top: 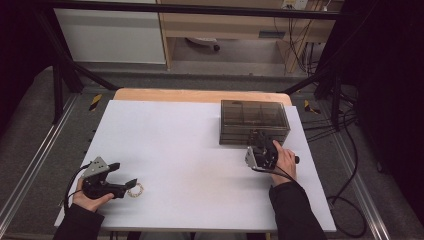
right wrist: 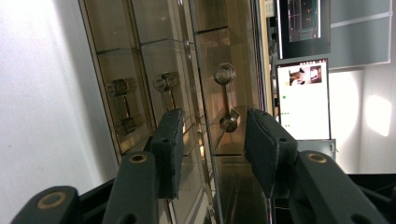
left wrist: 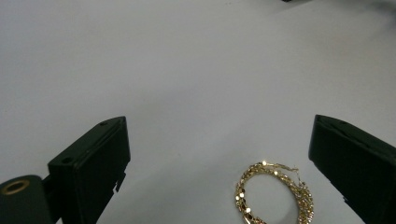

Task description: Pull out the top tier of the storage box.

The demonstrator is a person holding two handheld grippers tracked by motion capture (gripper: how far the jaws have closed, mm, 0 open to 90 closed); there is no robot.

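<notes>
A white table surface (top: 190, 150) fills the centre of the high view, one wooden strip along its far edge, grey floor and black frame bars around it.

Objects on the surface: one smoked-acrylic drawer box (top: 254, 121), right of centre toward the upper part of the frame; one gold chain-link hoop (top: 135, 190), lower left.

Left gripper (top: 129, 183): lower left of the high view, held in one hand, lying low over the surface and pointing right. In the left gripper view its two jaws stand wide apart, gripping nothing; the hoop (left wrist: 274, 193) lies flat on the white at bottom centre, between the jaws, nearer the right-hand one and touching neither.

Right gripper (top: 260, 137): right of centre, at the near face of the drawer box. In the right gripper view three bar-shaped handles are counted on the drawer fronts; the jaws sit partly closed on either side of one handle (right wrist: 226, 97), middle of the frame. Whether the pads (right wrist: 169, 144) press on it cannot be told.
</notes>
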